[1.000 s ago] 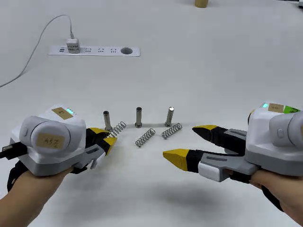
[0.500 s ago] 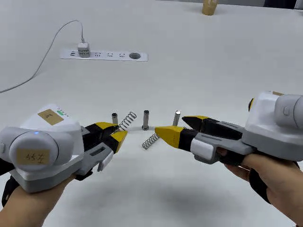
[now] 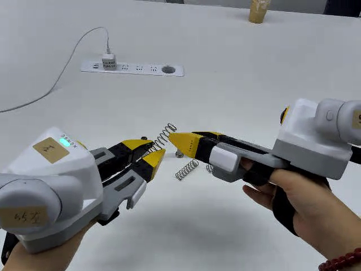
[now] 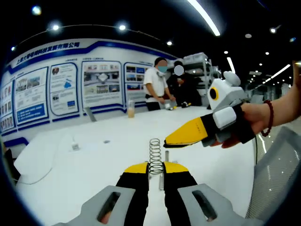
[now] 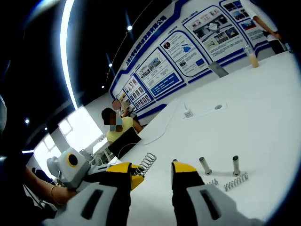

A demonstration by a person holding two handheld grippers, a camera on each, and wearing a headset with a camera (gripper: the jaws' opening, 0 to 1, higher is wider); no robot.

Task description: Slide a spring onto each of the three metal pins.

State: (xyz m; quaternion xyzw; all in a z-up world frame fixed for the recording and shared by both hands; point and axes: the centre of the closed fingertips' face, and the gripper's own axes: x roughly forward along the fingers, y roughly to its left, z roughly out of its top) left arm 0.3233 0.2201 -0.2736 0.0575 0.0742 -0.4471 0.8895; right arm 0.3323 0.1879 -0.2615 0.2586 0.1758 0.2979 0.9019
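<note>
Spring (image 3: 163, 135) newly aloft, left hand-held gripper (image 3: 153, 151)

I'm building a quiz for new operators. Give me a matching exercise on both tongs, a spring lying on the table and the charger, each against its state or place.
Things
1. left tongs
2. right tongs
3. loose spring
4. charger

States
A. lying on the table
B. plugged into the strip
C. shut on the lifted spring
D. open, holding nothing

Pairs: 1-C, 2-D, 3-A, 4-B
</note>
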